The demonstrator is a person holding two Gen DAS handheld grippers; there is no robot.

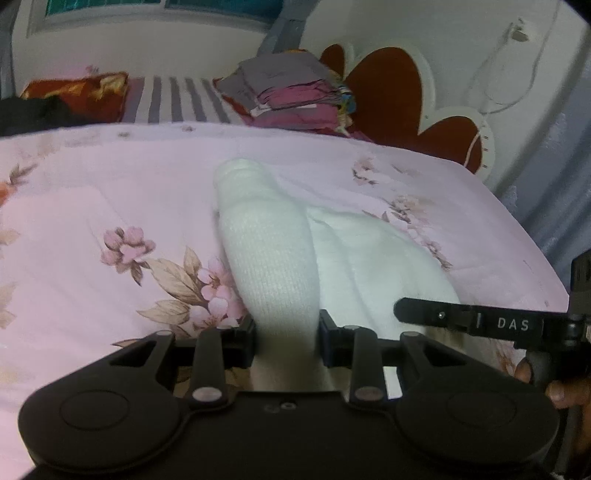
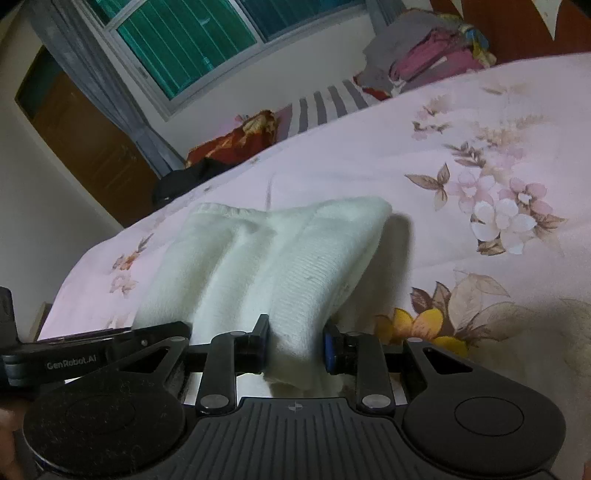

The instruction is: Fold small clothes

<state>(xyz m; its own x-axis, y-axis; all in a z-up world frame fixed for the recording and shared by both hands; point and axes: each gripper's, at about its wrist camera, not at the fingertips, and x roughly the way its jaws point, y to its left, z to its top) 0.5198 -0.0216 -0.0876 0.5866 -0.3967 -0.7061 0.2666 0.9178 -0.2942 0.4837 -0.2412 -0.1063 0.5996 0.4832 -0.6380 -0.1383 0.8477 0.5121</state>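
A small white knitted garment lies bunched on the pink floral bedspread. My left gripper is shut on one near end of it, the cloth pinched between the jaws. My right gripper is shut on the garment's other near end, which rises in folds from the bedspread. The right gripper's finger shows at the right of the left wrist view, close beside the cloth. The far edge of the garment rests on the bed.
A stack of folded grey and pink clothes sits at the head of the bed by a red and white headboard. A red patterned pillow and dark cloth lie far left. A window and door stand behind.
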